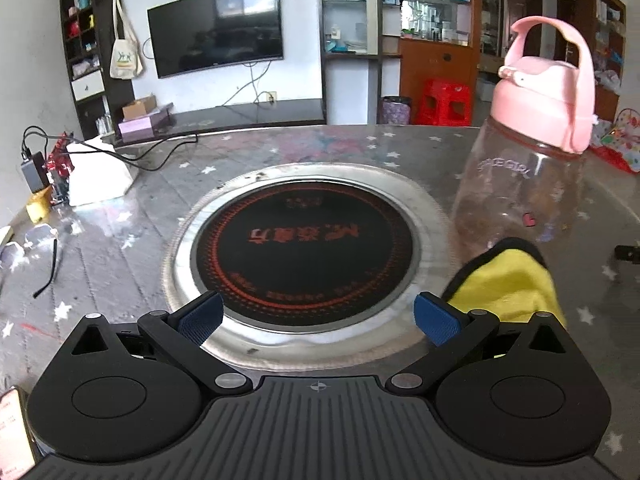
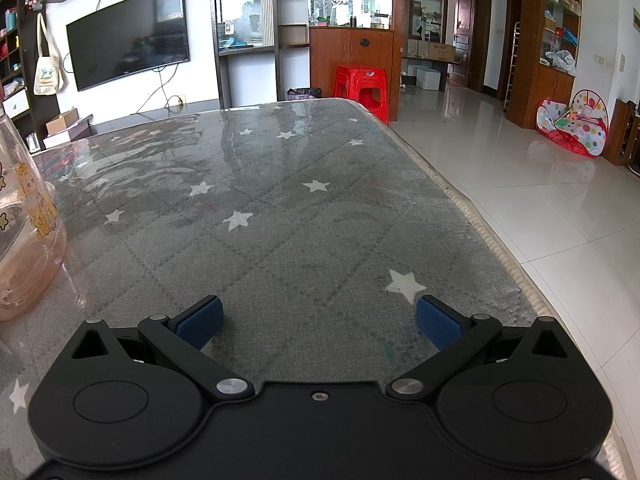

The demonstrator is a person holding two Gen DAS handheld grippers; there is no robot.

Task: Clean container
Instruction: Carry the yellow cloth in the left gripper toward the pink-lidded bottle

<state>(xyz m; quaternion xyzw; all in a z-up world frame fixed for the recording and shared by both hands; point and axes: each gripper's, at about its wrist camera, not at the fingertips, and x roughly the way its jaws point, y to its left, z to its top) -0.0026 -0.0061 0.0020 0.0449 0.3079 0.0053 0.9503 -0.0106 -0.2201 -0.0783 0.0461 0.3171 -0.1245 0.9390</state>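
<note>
A clear plastic bottle (image 1: 520, 196) with a pink lid and carry strap stands upright on the table at the right of the left wrist view. A yellow cloth (image 1: 508, 288) lies in front of its base. My left gripper (image 1: 318, 318) is open and empty, above the near rim of the round cooktop, left of the cloth. In the right wrist view the bottle's lower part (image 2: 28, 232), printed with a cartoon girl, shows at the far left edge. My right gripper (image 2: 319, 320) is open and empty over the star-patterned tablecloth, to the right of the bottle.
A round black induction cooktop (image 1: 304, 248) with a metal ring is set into the table's middle. A white tissue box (image 1: 98, 176), cables and small items sit at the far left. The table's right edge (image 2: 492, 236) drops to a tiled floor. A red stool (image 2: 362, 88) stands beyond.
</note>
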